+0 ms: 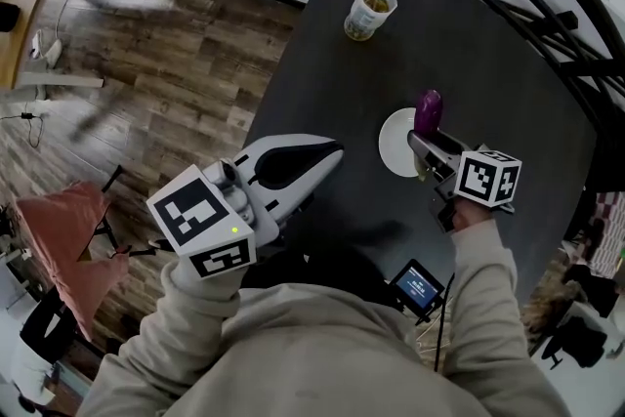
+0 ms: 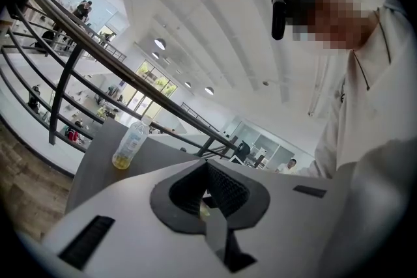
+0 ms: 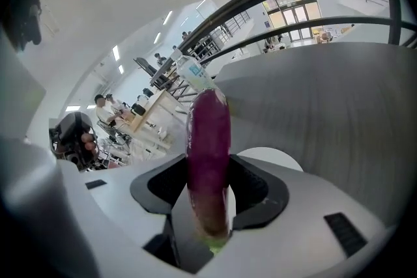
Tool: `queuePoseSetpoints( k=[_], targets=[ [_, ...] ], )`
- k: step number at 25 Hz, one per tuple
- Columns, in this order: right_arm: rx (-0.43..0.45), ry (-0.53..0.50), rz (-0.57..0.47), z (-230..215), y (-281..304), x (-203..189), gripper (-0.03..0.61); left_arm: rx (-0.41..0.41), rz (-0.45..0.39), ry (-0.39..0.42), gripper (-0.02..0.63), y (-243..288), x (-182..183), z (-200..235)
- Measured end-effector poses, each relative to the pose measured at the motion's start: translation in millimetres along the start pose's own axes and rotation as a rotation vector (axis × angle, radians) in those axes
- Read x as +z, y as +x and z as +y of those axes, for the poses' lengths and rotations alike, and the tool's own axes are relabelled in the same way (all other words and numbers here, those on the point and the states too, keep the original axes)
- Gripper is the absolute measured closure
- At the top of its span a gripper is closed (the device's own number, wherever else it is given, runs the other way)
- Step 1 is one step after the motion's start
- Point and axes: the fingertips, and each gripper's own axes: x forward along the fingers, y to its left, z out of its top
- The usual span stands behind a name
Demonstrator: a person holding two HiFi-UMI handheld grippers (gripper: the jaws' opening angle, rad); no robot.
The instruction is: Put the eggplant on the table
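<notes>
The right tongs [image 1: 427,144] hold the eggplant [image 1: 428,110] over the table [image 1: 488,44].
They are clamped on its fat end, so the purple tip sticks out above the white plate [image 1: 395,146], ready to be set down gently. The left tongs [image 1: 327,153] are pressed together with nothing in them, kept off to the side.

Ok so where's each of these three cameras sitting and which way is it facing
Head view: on the person's head, looking steeply down at the table; both sleeves, left gripper and right gripper show.
Left gripper view: riding that gripper, looking along its jaws to the bottle; the person's torso at right.
Right gripper view: riding that gripper, looking along jaws shut on the eggplant, plate beyond.
Shared: all three see the bottle.
</notes>
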Motion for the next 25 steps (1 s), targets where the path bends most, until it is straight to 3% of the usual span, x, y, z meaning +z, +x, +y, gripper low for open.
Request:
queuePoseSetpoints(
  k=[25],
  targets=[
    [-0.253,-0.065,0.243,-62.5,42.5,-45.1,0.368,0.058,-0.012,-0.038,0.607,-14.0,-13.4,12.9]
  ],
)
